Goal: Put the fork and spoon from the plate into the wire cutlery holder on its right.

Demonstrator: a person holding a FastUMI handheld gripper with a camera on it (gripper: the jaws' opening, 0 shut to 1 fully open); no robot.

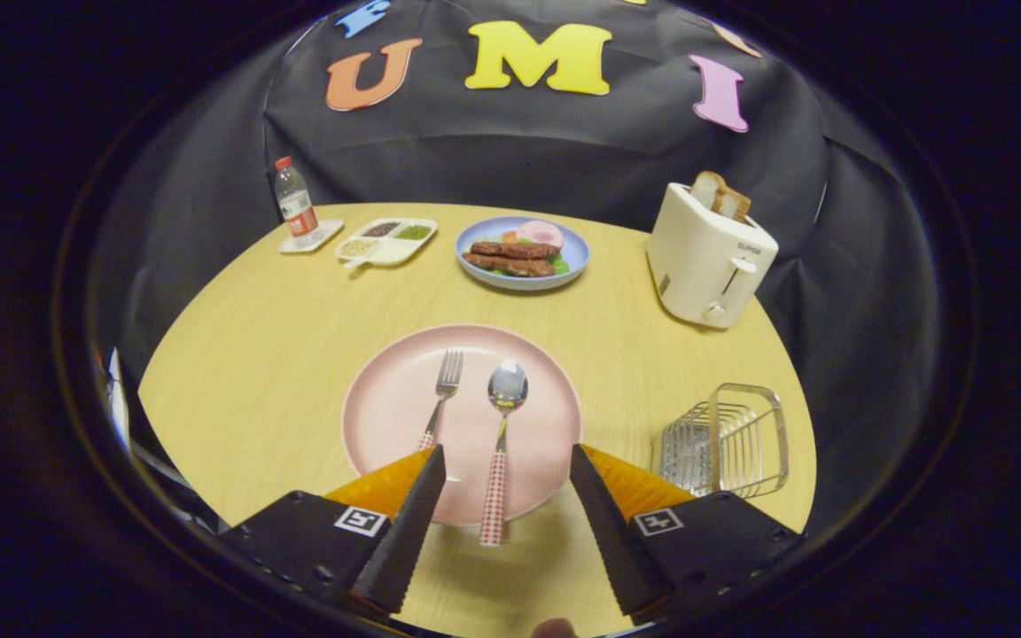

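Note:
A pink plate [386, 416] lies on the wooden table just ahead of my fingers. On it rest a fork [445, 381] and a spoon [503, 416], side by side, both with red-checked handles. The spoon's handle runs back between my fingers and over the plate's near rim. The fork's handle end is hidden behind my left finger. My gripper [507, 450] is open, held above the near rim, touching neither piece. The wire cutlery holder [728, 440] stands on the table right of the plate, beside my right finger.
Beyond the plate stand a blue plate of food [484, 271], a white divided dish [386, 241] and a water bottle [295, 200] on a small tray. A white toaster [705, 257] with bread in it stands at the far right. The round table's edge curves close behind the holder.

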